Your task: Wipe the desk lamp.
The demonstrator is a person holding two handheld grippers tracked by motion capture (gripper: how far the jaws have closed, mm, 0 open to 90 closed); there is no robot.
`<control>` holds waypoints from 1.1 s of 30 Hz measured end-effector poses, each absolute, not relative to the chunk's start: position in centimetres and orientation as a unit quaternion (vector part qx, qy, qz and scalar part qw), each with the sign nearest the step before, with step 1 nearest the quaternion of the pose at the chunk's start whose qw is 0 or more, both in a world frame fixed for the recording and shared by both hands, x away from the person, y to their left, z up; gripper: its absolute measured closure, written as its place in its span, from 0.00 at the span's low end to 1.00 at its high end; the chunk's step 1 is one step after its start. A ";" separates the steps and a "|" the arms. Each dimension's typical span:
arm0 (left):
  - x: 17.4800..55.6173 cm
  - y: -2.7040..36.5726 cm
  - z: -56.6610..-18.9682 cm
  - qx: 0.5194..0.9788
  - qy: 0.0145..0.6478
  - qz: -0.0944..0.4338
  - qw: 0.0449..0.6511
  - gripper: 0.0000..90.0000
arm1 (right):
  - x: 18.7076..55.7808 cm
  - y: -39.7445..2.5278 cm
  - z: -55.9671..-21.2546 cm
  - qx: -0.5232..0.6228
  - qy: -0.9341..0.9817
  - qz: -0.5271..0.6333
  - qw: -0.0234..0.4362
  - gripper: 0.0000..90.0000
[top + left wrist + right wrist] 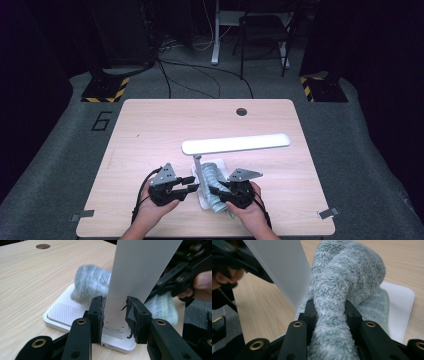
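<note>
- The left gripper (192, 189), near the tabletop's (150, 130) front edge, has its jaws closed on the white lamp's upright stem (120, 312) just above the base.
- The lamp (235, 144) stands near the front edge, about midway along it — its flat white base (62, 315) rests on the wood.
- The right gripper (329, 312) pinches the fluffy grey-green cloth (347, 272), which lies over the base beside the stem.

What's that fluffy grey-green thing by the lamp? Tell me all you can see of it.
The fluffy cloth looks like soft, pale grey-green microfibre, twisted into a thick roll. It lies on the desk lamp's white base, bunched against the lamp's upright stem. The right gripper is shut on a fold of it. In the left gripper view it is blurred.
</note>
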State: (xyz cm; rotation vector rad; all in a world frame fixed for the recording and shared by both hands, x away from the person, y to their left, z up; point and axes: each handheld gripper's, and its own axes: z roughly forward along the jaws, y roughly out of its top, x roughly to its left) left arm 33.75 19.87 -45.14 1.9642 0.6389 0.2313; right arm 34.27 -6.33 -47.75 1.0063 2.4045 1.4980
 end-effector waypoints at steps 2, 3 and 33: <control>33.7 19.9 -45.1 0.814 0.266 0.095 0.507 0.74 | 34.2 -6.3 -47.0 0.333 0.791 0.509 0.067 0.77; 33.7 19.9 -45.2 0.814 0.267 0.098 0.507 0.74 | 34.1 -6.2 -46.5 0.336 0.786 0.515 0.067 0.77; 33.8 19.8 -45.1 0.806 0.274 0.094 0.516 0.74 | 34.1 -6.2 -44.4 0.298 0.787 0.532 0.093 0.77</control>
